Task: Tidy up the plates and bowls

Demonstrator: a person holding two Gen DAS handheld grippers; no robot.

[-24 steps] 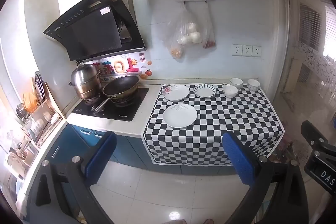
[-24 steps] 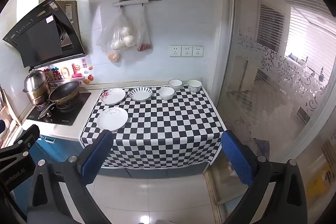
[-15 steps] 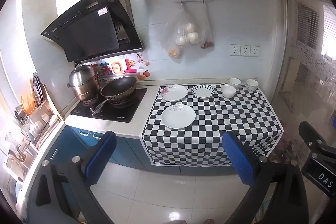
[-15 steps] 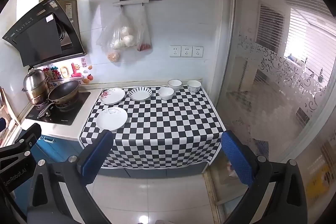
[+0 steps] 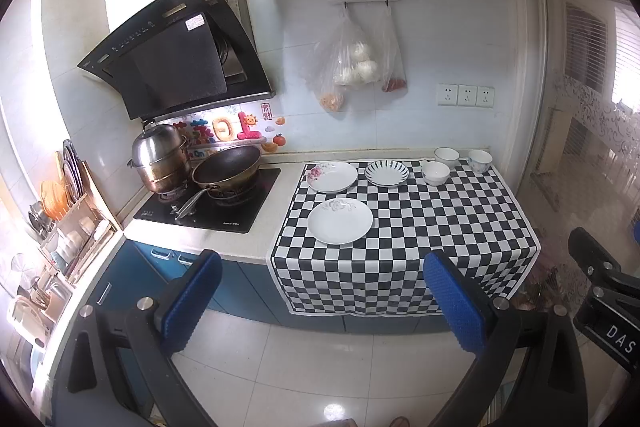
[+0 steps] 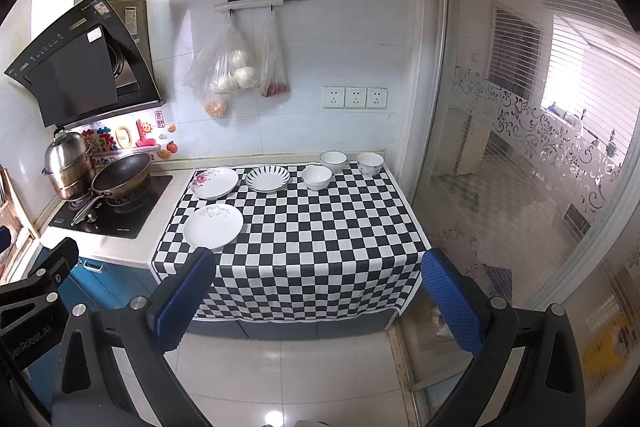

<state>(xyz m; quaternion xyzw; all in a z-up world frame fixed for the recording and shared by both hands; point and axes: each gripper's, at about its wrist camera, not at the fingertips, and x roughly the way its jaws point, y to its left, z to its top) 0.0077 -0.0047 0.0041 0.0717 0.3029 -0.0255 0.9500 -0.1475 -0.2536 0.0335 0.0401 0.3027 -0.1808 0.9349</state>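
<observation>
Checkered black-and-white cloth (image 5: pixel 404 227) covers the tabletop (image 5: pixel 240 233) right of the stove. Along its back edge sit a flowered plate (image 5: pixel 332 177), a striped plate (image 5: pixel 387 173) and three bowls (image 5: pixel 435 173), one of them nearer than the other two. A plain white plate (image 5: pixel 340 220) lies toward the front left. Both the left tongs (image 5: pixel 322 303) and right tongs (image 6: pixel 316 301) hang spread wide and empty, well short of the tabletop, probably over the floor.
</observation>
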